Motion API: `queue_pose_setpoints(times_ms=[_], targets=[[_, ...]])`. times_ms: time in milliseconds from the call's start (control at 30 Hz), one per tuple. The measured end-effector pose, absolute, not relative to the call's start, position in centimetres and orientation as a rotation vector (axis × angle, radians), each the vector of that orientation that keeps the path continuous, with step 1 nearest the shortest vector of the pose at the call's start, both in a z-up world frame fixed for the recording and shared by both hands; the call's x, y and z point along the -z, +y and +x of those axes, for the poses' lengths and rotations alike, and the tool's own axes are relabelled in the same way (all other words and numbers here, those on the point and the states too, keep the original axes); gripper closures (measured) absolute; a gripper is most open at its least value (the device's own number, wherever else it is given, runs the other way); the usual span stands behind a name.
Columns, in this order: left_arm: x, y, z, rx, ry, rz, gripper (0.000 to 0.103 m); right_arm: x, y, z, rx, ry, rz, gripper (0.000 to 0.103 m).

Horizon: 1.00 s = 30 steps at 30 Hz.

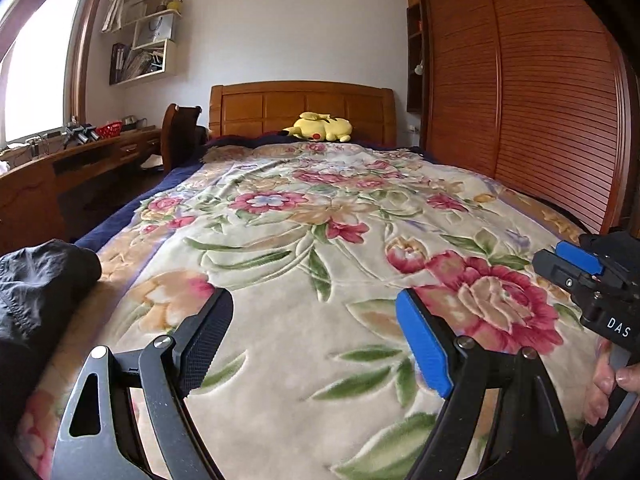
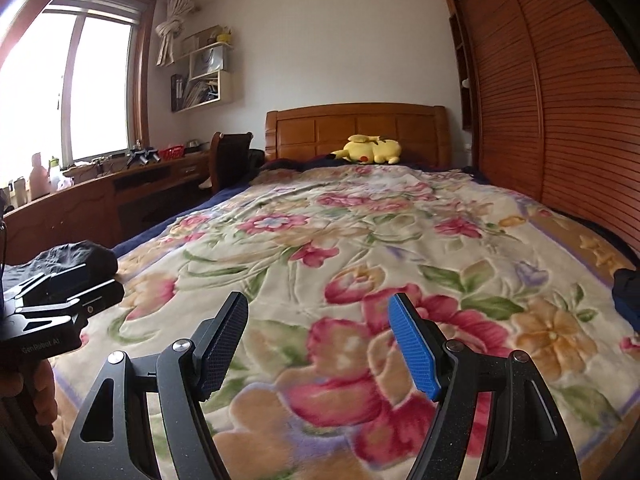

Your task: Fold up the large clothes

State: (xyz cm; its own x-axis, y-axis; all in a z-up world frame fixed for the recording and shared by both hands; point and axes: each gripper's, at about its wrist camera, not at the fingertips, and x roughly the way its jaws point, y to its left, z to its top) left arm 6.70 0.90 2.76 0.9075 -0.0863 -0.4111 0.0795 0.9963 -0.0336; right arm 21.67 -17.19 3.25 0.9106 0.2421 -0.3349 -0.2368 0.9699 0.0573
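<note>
A dark, crumpled garment [image 1: 36, 292] lies bunched at the left edge of the bed; it also shows in the right wrist view [image 2: 76, 258]. My left gripper [image 1: 314, 308] is open and empty above the floral blanket [image 1: 304, 216], to the right of the garment. My right gripper [image 2: 318, 312] is open and empty over the blanket [image 2: 360, 240]. The right gripper's body shows at the right of the left wrist view [image 1: 592, 276]. The left gripper's body shows at the left of the right wrist view [image 2: 60, 300], just in front of the garment.
A yellow plush toy [image 1: 322, 127] lies by the wooden headboard [image 1: 300, 106]. A desk [image 1: 76, 160] and chair [image 1: 180, 136] stand left of the bed. A slatted wardrobe [image 1: 540, 100] lines the right side. Another dark cloth [image 2: 628, 296] sits at the bed's right edge.
</note>
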Motion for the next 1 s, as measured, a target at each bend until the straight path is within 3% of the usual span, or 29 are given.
queue_pose_setpoints(times_ms=[1000], targets=[[-2.5,0.9,6.2,0.079,0.405,0.005,0.019,-2.7,-18.3,22.5,-0.256,0.347,0.008,0.028]])
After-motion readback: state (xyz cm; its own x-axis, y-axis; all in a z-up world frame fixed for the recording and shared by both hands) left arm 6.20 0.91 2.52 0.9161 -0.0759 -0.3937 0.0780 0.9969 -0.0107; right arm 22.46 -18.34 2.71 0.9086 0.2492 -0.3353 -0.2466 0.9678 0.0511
